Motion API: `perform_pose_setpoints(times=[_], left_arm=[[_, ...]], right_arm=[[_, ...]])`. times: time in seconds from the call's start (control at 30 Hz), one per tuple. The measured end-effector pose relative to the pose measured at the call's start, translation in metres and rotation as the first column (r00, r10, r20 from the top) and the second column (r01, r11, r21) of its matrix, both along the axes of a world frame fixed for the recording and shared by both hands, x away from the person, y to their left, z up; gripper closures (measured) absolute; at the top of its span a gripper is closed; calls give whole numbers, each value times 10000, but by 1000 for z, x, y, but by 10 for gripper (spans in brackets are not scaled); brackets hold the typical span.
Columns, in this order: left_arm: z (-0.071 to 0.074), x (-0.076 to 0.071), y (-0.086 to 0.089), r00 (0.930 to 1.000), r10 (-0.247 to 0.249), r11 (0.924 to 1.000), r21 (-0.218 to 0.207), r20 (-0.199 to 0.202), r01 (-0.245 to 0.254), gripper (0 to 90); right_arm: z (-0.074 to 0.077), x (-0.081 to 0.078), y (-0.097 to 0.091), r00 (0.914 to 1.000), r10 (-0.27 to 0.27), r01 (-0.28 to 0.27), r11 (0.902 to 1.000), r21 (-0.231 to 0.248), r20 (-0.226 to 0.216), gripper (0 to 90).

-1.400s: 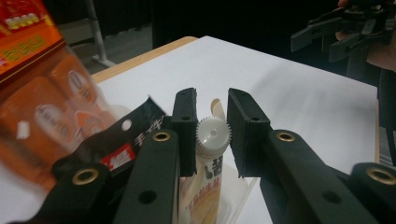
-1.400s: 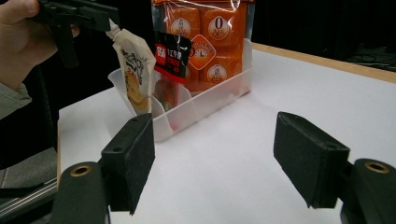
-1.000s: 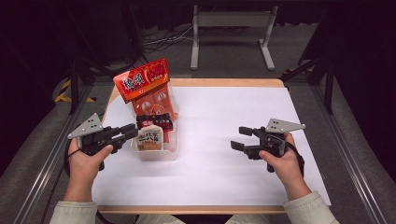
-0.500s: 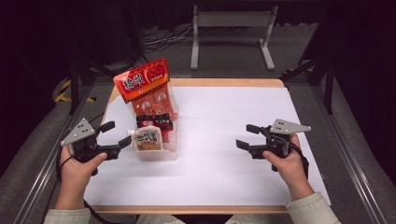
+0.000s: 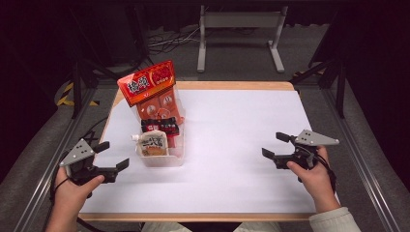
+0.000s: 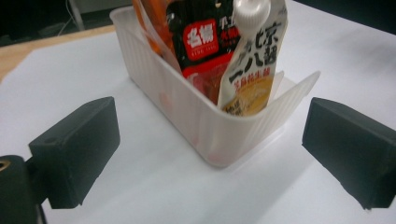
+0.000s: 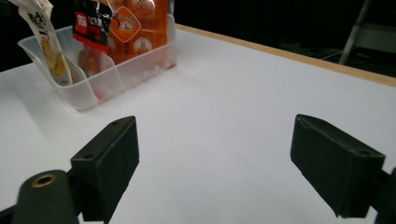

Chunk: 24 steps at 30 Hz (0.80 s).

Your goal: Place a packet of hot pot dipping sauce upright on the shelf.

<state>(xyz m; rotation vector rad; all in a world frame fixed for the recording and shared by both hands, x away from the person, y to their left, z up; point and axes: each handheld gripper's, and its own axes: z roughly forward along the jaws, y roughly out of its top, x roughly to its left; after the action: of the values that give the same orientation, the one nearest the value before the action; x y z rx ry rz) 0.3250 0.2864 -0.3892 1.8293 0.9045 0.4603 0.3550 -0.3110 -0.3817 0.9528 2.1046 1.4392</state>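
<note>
Left gripper [image 5: 115,155] low at lower left, level, aimed rightward at the clear bin [image 5: 162,159] left of centre, jaws spread, just opened, empty. Right gripper [image 5: 274,146] at lower right, aimed leftward, jaws likewise just spread, nothing between. Beige spout pouch [image 5: 152,144] standing in bin's near end. Since earlier: left gripper backed away from the pouch, toward lower left.

A white rectangular sheet [image 5: 232,145] is spread over the light wooden table [image 5: 232,85]. A grey metal stand with two splayed feet [image 5: 239,34] is seen on the floor at twelve o'clock, with loose cables [image 5: 169,41] lying at eleven o'clock.
</note>
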Motion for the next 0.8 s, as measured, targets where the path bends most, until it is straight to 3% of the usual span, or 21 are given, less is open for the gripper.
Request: perform_pose_setpoints(times=[0.47,0.63,0.73,0.8], left_arm=[[-52,8,-6,9987,-260,9989,-394,-438,243,48],[-63,10,-11,9990,-136,9987,-487,-431,115,55],[-67,14,-14,9988,-73,9984,-568,-485,45,62],[-67,15,-16,9983,-27,9993,-381,-586,4,70]], right_arm=[[-40,-13,-34,9934,-1098,1093,9939,-165,-337,110],[-58,-15,-43,9853,-1523,1519,9883,-103,-776,103],[-58,-14,-41,9831,-1616,1611,9869,-119,-866,104],[-59,-14,-39,9837,-1577,1559,9874,-264,-868,109]])
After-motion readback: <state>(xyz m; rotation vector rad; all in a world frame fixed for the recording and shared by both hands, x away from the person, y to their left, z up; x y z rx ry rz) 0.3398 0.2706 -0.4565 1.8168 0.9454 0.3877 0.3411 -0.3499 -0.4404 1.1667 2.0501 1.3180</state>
